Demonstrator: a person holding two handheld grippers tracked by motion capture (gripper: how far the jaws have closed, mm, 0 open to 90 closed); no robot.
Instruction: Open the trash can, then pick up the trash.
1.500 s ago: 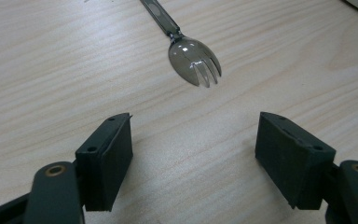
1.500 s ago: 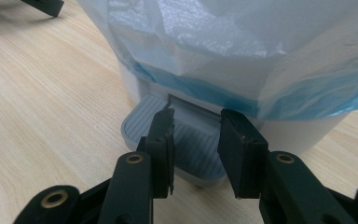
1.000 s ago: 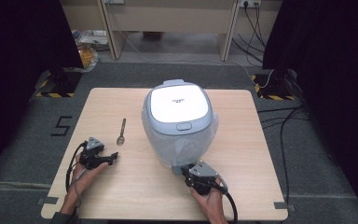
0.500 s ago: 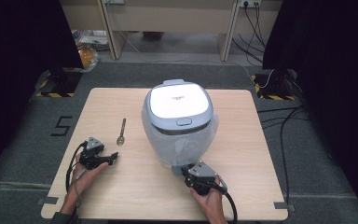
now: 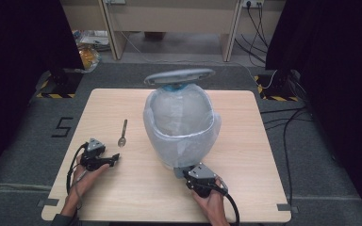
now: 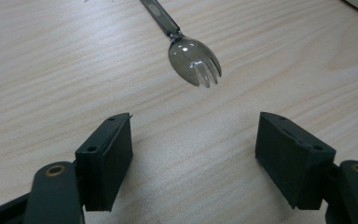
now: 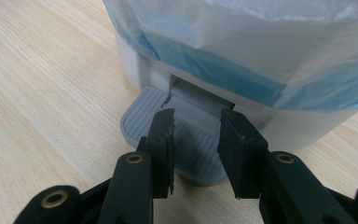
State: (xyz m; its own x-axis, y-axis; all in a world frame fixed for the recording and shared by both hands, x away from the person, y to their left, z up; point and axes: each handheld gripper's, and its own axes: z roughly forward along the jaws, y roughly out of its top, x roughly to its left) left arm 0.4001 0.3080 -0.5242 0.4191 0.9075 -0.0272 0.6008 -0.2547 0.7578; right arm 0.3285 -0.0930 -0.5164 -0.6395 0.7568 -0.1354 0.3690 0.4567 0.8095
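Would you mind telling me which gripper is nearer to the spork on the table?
Left. The left gripper sits just short of the spork, jaws open toward its tines. The right gripper is across the table at the bin's grey pedal.

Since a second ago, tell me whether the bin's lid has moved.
Yes. The lid has swung up and back to the bin's far side, exposing the bag liner; the right gripper presses the pedal.
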